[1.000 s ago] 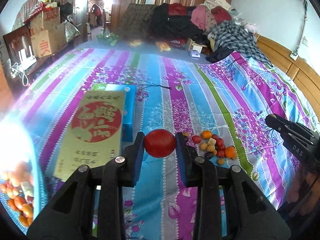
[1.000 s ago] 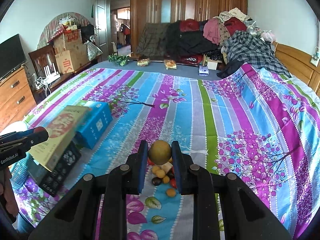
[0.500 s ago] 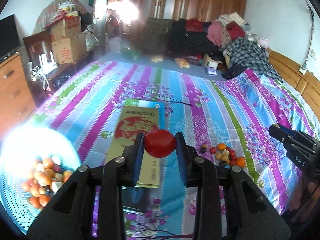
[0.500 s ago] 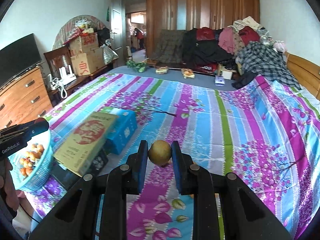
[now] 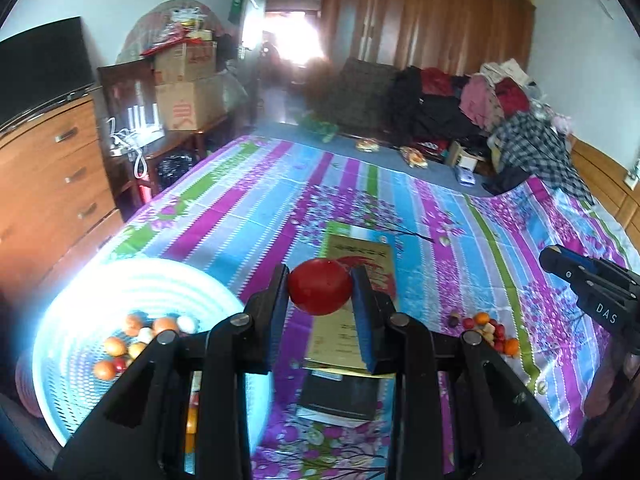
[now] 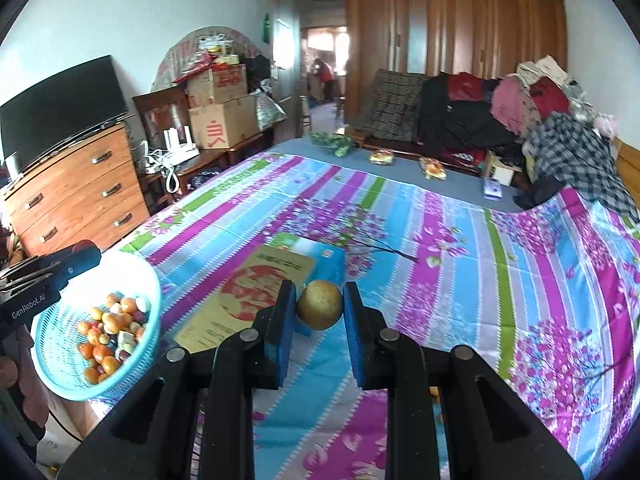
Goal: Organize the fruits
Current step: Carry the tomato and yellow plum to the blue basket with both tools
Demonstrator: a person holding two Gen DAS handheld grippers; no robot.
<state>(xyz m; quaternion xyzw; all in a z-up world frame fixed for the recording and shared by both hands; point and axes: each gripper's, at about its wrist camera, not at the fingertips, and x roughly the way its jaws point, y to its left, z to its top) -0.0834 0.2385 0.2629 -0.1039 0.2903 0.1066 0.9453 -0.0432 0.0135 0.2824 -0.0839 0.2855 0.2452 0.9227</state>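
— Swinging leftward across the striped bedspread (image 6: 440,248), we bring both loads toward the pale blue basket (image 5: 80,292). A second ago the loose pile of small fruits (image 5: 486,330) sat just past our tips; now it lies well off to the right in the left wrist view, and the basket, then only a sliver at the frame's edge, fills the lower left. What do we read from that?

— We read the carry as well under way: the pick-up looks done, and the drop into the basket, our guess at the next step, is not yet made. The basket already holds a heap of small orange, red and pale fruits.

— And moving right, the left gripper (image 5: 320,294)?

— Its jaws are clamped on a red fruit (image 5: 320,292), pads pressing both sides. The fruit hangs to the right of the basket, above the yellow box (image 5: 360,256), not yet over the rim.

— Further right, the right gripper (image 6: 319,306)?

— Pinched tight on a brownish-yellow round fruit (image 6: 319,305), held over the bedspread near the yellow box and the blue box (image 6: 328,256) beside it. From there the basket sits well apart, low on the left, behind the left gripper's tip.
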